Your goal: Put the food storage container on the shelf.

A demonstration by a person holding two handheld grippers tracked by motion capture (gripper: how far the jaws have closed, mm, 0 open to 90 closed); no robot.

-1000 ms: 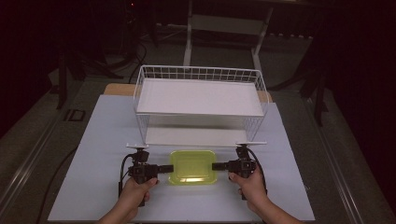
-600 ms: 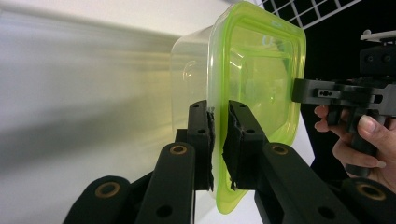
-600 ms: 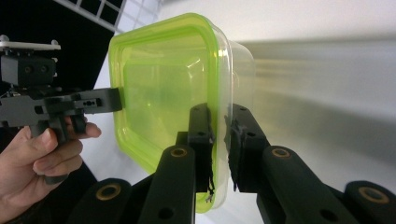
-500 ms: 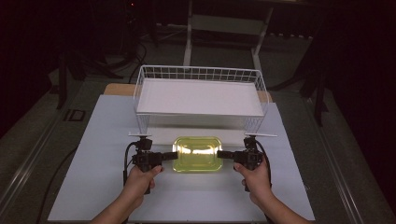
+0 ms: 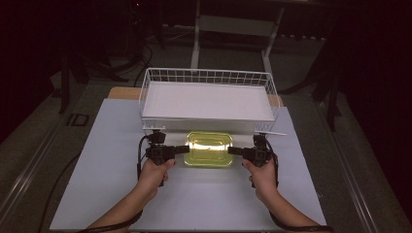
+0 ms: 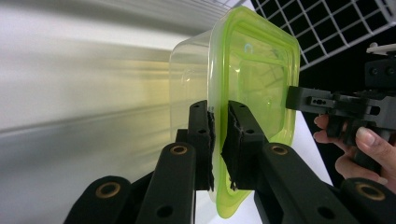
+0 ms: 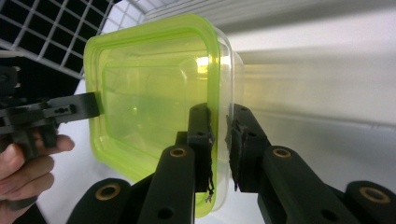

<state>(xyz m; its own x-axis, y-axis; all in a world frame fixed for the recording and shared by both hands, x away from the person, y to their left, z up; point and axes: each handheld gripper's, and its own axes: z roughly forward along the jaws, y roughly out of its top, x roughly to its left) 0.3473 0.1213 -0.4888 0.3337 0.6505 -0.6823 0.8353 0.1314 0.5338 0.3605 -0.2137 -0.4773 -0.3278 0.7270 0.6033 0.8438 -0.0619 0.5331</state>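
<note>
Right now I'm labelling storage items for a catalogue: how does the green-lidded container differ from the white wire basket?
The container is translucent plastic with a green lid; the wire basket is an open white grid. The container is much the smaller. It is clamped at opposite edges by the left gripper and right gripper, while the basket stands untouched behind it. Both are rectangular with rounded corners, and both are over the white table.
</note>
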